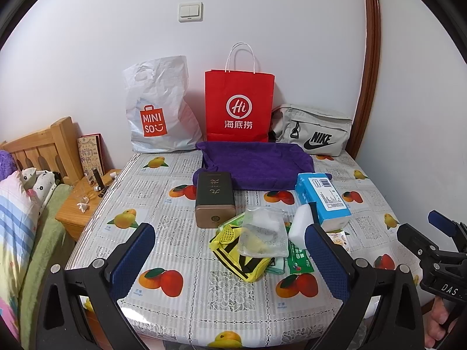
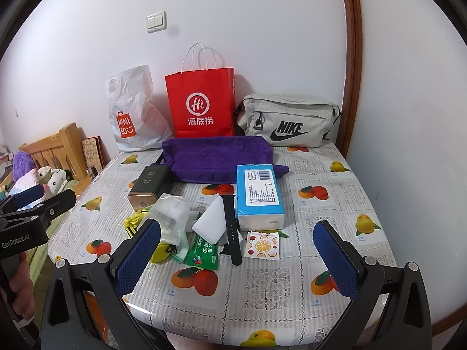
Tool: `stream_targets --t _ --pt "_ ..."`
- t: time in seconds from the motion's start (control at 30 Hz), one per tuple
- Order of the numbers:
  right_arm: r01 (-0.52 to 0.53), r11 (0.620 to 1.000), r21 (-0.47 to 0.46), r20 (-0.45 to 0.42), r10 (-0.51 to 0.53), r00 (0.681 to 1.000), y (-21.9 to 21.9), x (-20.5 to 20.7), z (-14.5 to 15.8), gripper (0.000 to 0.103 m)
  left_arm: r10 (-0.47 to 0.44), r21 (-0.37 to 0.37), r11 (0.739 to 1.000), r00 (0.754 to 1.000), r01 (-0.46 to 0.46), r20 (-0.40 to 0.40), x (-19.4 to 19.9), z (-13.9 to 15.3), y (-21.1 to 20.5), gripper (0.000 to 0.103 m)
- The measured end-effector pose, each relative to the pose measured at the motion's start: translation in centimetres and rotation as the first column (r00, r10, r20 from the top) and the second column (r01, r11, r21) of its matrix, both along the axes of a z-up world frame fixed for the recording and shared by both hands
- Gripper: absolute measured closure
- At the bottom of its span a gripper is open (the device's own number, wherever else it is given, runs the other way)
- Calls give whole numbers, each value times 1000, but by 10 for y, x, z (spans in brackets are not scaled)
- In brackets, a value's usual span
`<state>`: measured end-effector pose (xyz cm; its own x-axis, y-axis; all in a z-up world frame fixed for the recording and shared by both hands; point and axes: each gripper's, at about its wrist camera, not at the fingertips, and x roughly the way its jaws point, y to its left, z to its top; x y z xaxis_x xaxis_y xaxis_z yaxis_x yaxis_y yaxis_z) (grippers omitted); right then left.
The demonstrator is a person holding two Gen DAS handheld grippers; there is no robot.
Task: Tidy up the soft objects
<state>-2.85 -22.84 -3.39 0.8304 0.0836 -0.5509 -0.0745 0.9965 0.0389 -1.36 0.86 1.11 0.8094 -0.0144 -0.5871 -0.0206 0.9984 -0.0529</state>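
A folded purple towel [image 1: 254, 164] [image 2: 216, 159] lies at the back of the table. In front of it sit a blue tissue pack [image 1: 322, 199] [image 2: 258, 197], a white sponge [image 1: 302, 229] [image 2: 211, 218], a clear mesh pouch [image 1: 264, 234] [image 2: 172, 213], a yellow mesh bag [image 1: 238, 255] [image 2: 134, 221] and a green wipes packet [image 1: 297, 259] [image 2: 202, 253]. My left gripper [image 1: 230, 265] hovers open over the near table edge, with nothing between its fingers. My right gripper [image 2: 238, 258] is also open and holds nothing.
A brown tin box [image 1: 215, 201] [image 2: 147, 188], a black watch strap [image 2: 232, 227] and a fruit-print sachet [image 2: 262, 244] lie among the items. A white Miniso bag [image 1: 159, 108], a red paper bag [image 1: 238, 105] and a grey Nike pouch [image 1: 313, 131] line the wall. Bed and nightstand [image 1: 78, 204] stand left.
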Motion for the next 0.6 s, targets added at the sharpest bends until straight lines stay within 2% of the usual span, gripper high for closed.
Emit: stream_targets --t 0.6 --pt "-2 1000 -2 1 2 1000 2 -2 1 0 6 15 1000 1000 -6 5 -4 -2 5 0"
